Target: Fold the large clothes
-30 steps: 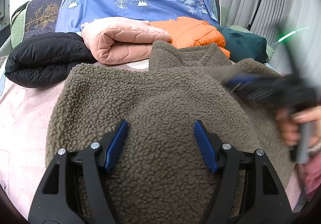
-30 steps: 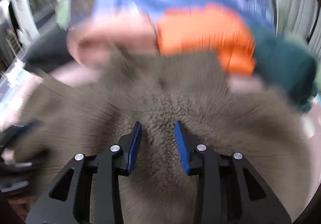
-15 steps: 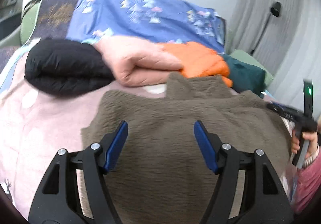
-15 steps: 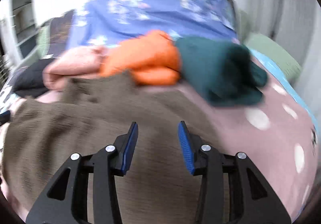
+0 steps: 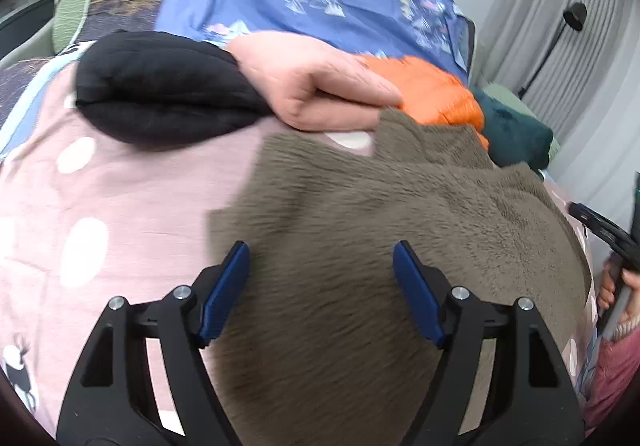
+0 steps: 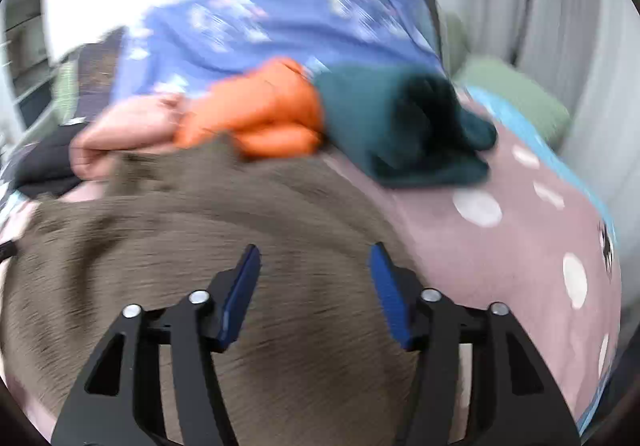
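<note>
Both pairs of blue-padded fingers stand spread apart with nothing pinched between them. On the left gripper the gap is wide, and the brown fleece jacket fills the view beneath it. The right gripper is spread a little less and hangs over the same fleece, toward its right side; this view is blurred, so whether either gripper touches the pile cannot be told.

That jacket lies flat on the pink bedspread with white dots, its collar pointing away from the cameras and reaching the row of folded clothes behind it. In the left view its left edge falls just under the left finger, with bare bedspread beyond.

Behind the collar, four folded garments sit side by side across the bed: a black puffer jacket at the left, a pink quilted jacket touching it, an orange puffer jacket next, and a dark green fleece garment at the right end. A blue cover printed with small trees rises behind them, and a green pillow lies at the far right by the grey curtain.

At the right edge of the left view, the person's right hand grips the other tool's handle.
</note>
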Demonstrator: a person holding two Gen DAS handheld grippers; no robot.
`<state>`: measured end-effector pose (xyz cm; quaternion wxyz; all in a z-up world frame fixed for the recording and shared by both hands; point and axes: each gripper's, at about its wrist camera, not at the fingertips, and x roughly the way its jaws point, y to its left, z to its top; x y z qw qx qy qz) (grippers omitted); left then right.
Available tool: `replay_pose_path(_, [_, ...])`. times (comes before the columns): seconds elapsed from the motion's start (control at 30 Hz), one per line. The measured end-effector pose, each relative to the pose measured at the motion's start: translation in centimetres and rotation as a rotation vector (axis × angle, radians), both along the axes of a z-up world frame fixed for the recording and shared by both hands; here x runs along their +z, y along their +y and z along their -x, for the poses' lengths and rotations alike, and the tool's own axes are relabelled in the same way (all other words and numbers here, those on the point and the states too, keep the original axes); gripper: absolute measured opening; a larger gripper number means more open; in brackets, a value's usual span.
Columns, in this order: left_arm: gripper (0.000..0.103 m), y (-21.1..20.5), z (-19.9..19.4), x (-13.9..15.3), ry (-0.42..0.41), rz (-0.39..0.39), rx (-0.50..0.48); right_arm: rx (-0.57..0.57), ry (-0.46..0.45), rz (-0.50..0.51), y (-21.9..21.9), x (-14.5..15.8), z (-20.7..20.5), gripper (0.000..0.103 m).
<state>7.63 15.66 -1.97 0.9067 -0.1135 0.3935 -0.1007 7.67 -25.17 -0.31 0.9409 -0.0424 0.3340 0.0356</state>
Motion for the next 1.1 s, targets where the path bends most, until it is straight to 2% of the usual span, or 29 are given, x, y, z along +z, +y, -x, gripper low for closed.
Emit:
replay_pose_path(0.1, [0.077, 3.2, 1.1, 0.2, -0.001, 0.069, 0.039, 0.188, -0.059, 0.069, 5.1, 0.9, 4.1, 0.076])
replay_pose_path(0.27, [0.078, 6.3, 2.4, -0.5, -0.01, 0.239, 0.025, 0.519, -0.055, 0.159, 14.6, -0.9, 9.9, 0.078])
replay_pose_path(0.37, [0.079, 6.6, 2.5, -0.9, -0.003, 0.256, 0.001, 0.686, -0.065, 0.206, 19.2, -2.2, 13.4, 0.078])
replay_pose_path(0.47, [0.08, 6.5, 1.9, -1.7, 0.02, 0.268, -0.04, 0.795, -0.069, 0.246, 23.2, -3.2, 15.9, 0.079])
replay_pose_path(0.53, [0.081, 6.4, 1.0, -2.2, 0.042, 0.287, -0.062, 0.862, -0.071, 0.28, 25.8, -3.8, 17.0, 0.084])
replay_pose_path(0.57, [0.081, 6.3, 0.5, -2.5, 0.056, 0.297, -0.072, 0.898, -0.093, 0.33, 27.3, -4.4, 18.1, 0.084])
replay_pose_path(0.67, [0.081, 5.5, -0.9, -3.6, 0.098, 0.302, -0.124, 0.938, -0.139, 0.451, 29.9, -5.9, 19.8, 0.085])
replay_pose_path(0.77, [0.087, 4.8, -1.9, -4.7, 0.121, 0.299, -0.167, 0.925, -0.13, 0.539, 31.5, -7.8, 19.9, 0.085])
replay_pose_path(0.87, [0.09, 5.4, -2.3, -5.8, 0.148, 0.37, -0.172, 0.884, -0.13, 0.613, 32.6, -9.4, 19.2, 0.085])
replay_pose_path(1.0, [0.091, 5.7, -2.4, -6.4, 0.157, 0.399, -0.189, 0.836, -0.093, 0.618, 33.4, -10.4, 17.3, 0.085])
replay_pose_path(1.1, [0.094, 5.7, -3.0, -6.8, 0.172, 0.418, -0.207, 0.816, -0.11, 0.632, 34.2, -10.6, 16.6, 0.085])
